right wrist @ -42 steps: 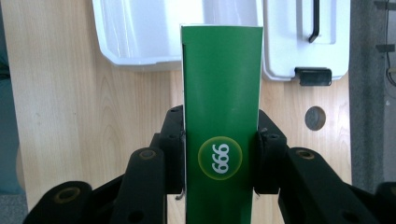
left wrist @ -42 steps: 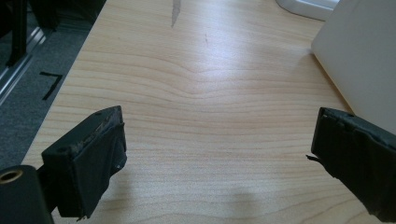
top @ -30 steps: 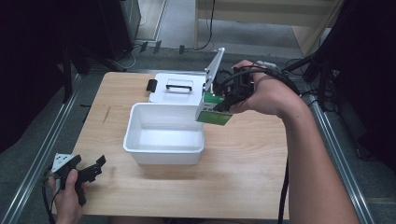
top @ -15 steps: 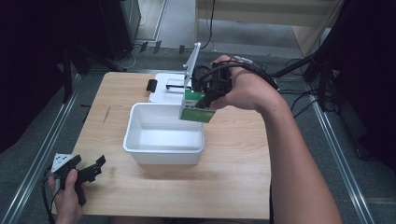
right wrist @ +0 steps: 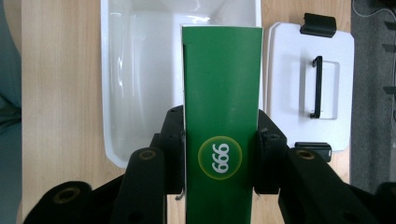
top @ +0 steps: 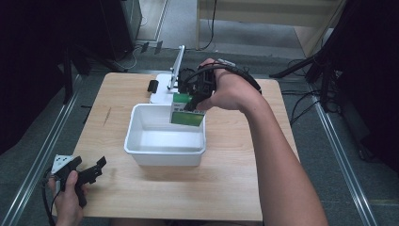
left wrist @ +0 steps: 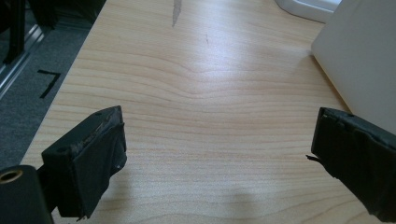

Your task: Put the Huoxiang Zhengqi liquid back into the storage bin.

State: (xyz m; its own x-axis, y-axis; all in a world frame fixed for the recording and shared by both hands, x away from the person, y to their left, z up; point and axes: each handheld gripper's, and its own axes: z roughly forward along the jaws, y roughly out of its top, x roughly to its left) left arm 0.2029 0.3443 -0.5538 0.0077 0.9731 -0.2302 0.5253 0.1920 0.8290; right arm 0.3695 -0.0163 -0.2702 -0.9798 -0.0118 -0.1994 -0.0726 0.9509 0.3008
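Right tool clamped on green box, held upright over far right corner of white bin, lower end at or just inside the rim. Long axis near vertical, open bin straight below; judged next: lowering in. Lid just beyond bin. Left tool spread, idle at near left bench edge, well apart.

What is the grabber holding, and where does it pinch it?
The right gripper pinches a green box by its two narrow sides. The left gripper holds nothing.
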